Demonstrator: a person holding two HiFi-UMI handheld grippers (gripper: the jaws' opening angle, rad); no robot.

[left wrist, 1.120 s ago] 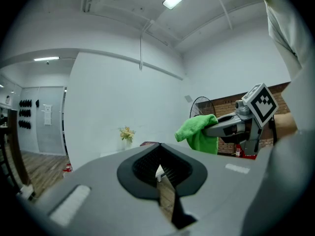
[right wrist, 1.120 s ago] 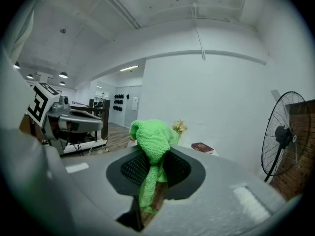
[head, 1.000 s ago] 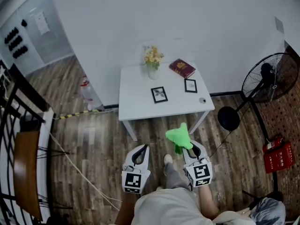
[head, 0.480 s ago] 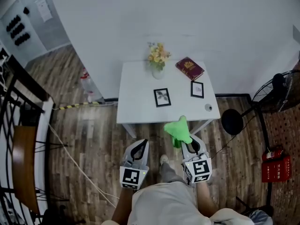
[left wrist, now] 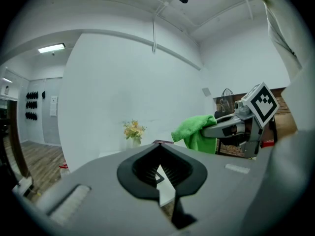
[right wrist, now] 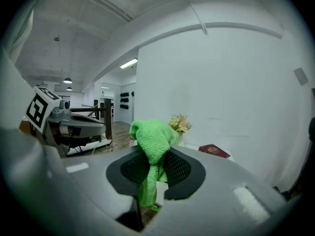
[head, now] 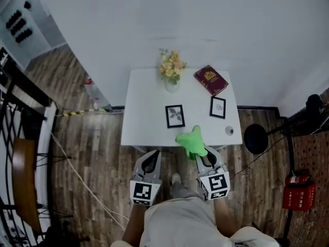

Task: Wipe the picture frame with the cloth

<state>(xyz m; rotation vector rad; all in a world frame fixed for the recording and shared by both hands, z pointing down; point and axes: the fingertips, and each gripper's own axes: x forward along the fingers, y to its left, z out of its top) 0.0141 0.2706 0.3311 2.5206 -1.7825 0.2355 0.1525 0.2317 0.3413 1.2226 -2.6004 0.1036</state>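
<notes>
Two black picture frames stand on the white table: one near the middle, a smaller one to its right. My right gripper is shut on a green cloth, which hangs over the table's front edge, just short of the middle frame. The cloth bunches up between the jaws in the right gripper view. My left gripper is shut with nothing in it, over the floor at the table's front edge. In the left gripper view the cloth shows at the right.
A vase of yellow flowers and a dark red book sit at the back of the table by the white wall. A small round object lies at the front right corner. A standing fan's base and a red box are on the floor to the right.
The table has come closer to both grippers. The cloth, earlier over the floor in front of the table, now reaches over its front edge. Both grippers hold their states.
</notes>
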